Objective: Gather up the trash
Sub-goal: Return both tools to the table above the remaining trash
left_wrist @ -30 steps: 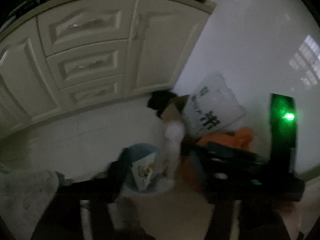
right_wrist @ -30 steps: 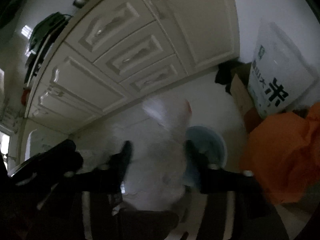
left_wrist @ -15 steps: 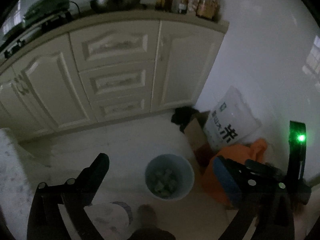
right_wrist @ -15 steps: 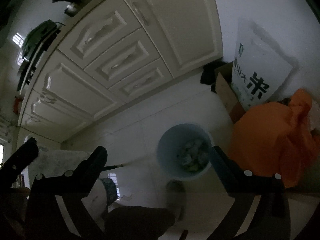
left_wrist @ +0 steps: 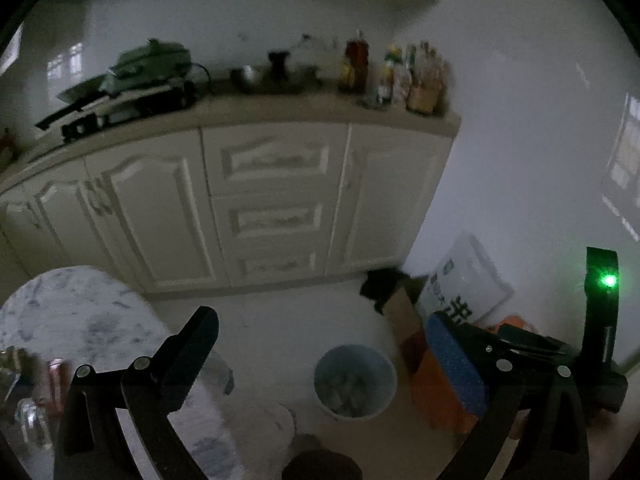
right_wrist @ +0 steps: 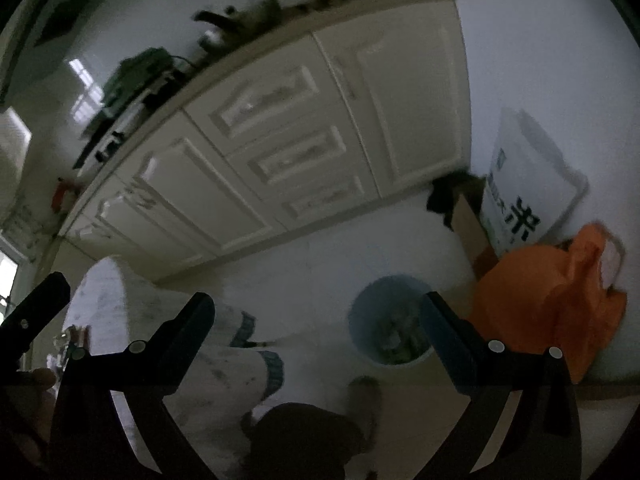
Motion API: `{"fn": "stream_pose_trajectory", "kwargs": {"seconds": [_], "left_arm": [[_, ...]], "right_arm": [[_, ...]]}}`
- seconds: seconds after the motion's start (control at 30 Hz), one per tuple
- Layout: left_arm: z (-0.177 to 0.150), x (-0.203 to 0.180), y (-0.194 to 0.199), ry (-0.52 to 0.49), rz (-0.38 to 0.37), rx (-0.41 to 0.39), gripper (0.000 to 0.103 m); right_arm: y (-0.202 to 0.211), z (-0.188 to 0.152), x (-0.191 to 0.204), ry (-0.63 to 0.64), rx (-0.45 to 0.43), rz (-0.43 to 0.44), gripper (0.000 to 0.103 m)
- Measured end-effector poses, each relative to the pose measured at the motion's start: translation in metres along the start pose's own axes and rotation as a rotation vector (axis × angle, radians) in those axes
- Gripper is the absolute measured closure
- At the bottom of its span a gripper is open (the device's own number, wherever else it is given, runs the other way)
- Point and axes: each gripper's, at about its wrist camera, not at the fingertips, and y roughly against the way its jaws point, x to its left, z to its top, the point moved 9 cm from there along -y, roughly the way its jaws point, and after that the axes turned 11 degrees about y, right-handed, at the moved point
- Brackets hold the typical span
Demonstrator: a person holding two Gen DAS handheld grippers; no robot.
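Both grippers stood fully spread and empty, their jaws having just opened wide, with nothing between the pads. The left gripper (left_wrist: 324, 344) hung well above the floor, and the pale blue trash bin (left_wrist: 355, 380) lay far below, just inside its right finger (left_wrist: 454, 364) and already holding a heap of crumpled scraps. In the right wrist view the right gripper (right_wrist: 318, 330) was equally wide, and the same bin sat partly hidden behind its right finger (right_wrist: 444, 344). The marble-patterned table (left_wrist: 76, 320) lay beyond the left finger of each gripper; at its near edge a red can (left_wrist: 54, 376) and a clear glass (left_wrist: 30, 420) showed dimly, though whether either counted as trash I could not tell. The likeliest trouble from here, as I judged it, was the dim and blurred view: reaching for the next piece with fingers this wide, close to the glass, could knock it off the edge. A light, crushable scrap could also slip out if the pads closed off-centre. On the way back, the orange bag (right_wrist: 552, 312) and the cardboard box (right_wrist: 468, 220) crowded the bin beyond the right finger, so a drop released slightly too far that way would land among them rather than inside. The person's foot (right_wrist: 364, 396) stood just beside the bin and could tip it.
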Motion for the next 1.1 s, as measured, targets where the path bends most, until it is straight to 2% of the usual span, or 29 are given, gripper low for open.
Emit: {"fn": "stream_pose_trajectory", "kwargs": {"seconds": [0.13,0.3,0.63,0.8,1.1], "left_arm": [[-0.001,0.022,0.056,0.017,0.024,-0.075,0.001],[-0.012,0.048,0.116,0.016,0.104,-0.166,0.001],[-0.053,0.092,0.232,0.081,0.229,-0.305,0.001],[-0.072,0.114,0.275,0.129,0.306,-0.353,0.001],[-0.110,0.138,0.335,0.219,0.443,-0.405,0.001]], "right_arm": [[0.024,0.011,0.035,0.063,-0.047,0.014,0.000],[0.050,0.021,0.084,0.141,-0.102,0.050,0.000],[0.089,0.028,0.188,0.308,-0.185,0.148,0.000],[0.100,0.022,0.250,0.399,-0.210,0.219,0.000],[0.125,0.004,0.339,0.546,-0.270,0.289,0.000]]}}
